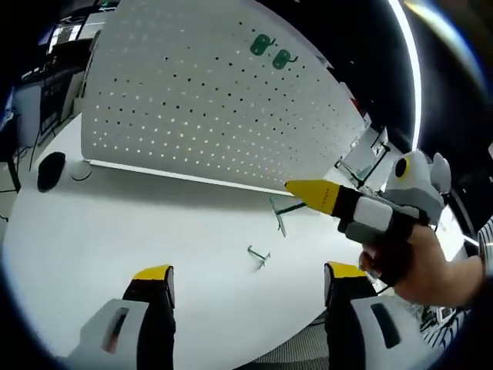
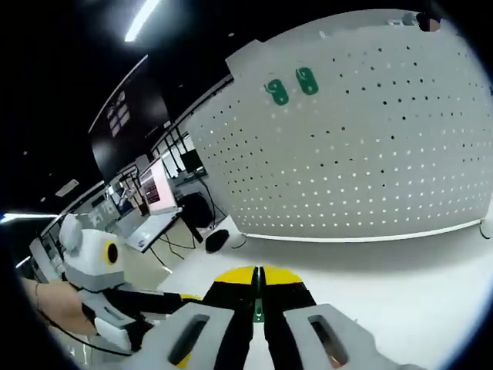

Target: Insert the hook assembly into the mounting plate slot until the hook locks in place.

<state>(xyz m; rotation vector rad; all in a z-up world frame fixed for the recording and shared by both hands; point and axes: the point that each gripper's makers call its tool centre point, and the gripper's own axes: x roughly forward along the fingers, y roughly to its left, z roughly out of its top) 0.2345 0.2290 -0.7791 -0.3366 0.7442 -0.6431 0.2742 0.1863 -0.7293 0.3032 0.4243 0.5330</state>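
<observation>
A white pegboard mounting plate (image 1: 208, 116) stands upright at the back of the white table, with two green hook pieces (image 1: 272, 51) clipped near its top. The same plate (image 2: 362, 146) and green pieces (image 2: 291, 86) appear in the right gripper view. My right gripper (image 2: 259, 279) is shut on a thin green hook part (image 2: 259, 310). In the left gripper view its yellow tips (image 1: 308, 190) hover low before the plate's foot, and a metal hook (image 1: 278, 216) hangs by the green part. A second metal hook (image 1: 259, 257) lies on the table. My left gripper (image 1: 248, 274) is open, holding nothing.
A black rounded object (image 1: 50, 169) lies on the table left of the plate's foot. The table's front edge (image 1: 293, 343) runs just beyond my left jaws. A hand (image 1: 420, 262) holds the right gripper. Desks and monitors (image 2: 154, 200) stand behind.
</observation>
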